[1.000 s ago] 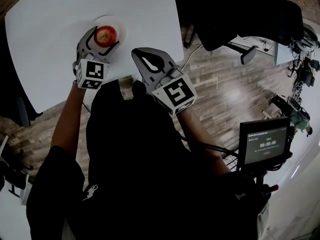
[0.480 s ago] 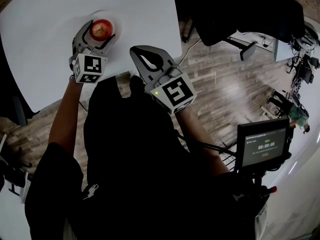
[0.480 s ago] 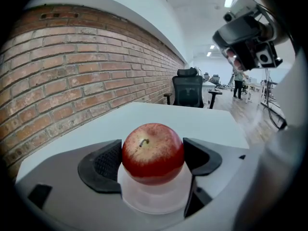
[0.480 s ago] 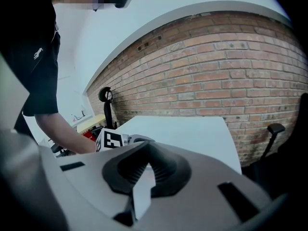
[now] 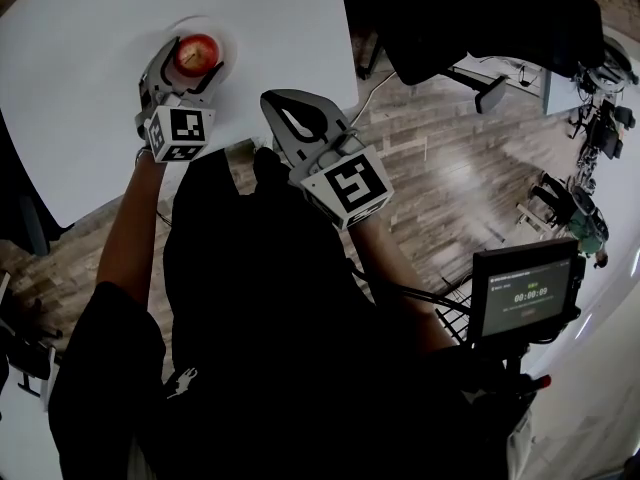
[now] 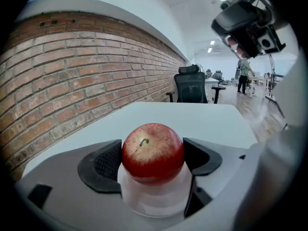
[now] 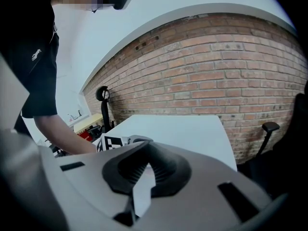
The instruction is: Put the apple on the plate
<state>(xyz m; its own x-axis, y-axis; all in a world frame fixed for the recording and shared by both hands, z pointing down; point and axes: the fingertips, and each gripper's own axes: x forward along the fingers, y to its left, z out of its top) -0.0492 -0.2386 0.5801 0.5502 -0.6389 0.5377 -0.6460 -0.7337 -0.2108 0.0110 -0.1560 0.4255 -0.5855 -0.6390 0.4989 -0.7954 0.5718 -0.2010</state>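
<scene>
A red apple (image 5: 197,53) rests on a small white plate (image 5: 229,44) near the front edge of the white table (image 5: 90,88). My left gripper (image 5: 192,58) is shut on the apple, one finger on each side. In the left gripper view the apple (image 6: 153,152) fills the gap between the two dark pads (image 6: 108,161), with the plate (image 6: 154,198) right beneath it. My right gripper (image 5: 270,99) hovers at the table's front edge to the right of the plate, shut and empty. In its own view the right gripper (image 7: 146,153) has its pads pressed together at the tips.
A black office chair (image 5: 480,18) stands beyond the table's right corner, over wooden floor (image 5: 450,168). A small screen (image 5: 525,293) is mounted at lower right. A brick wall (image 6: 72,66) runs along the table's far side.
The left gripper has carried the apple a little further up and left, and it now sits on the plate. The right gripper has hardly moved.
</scene>
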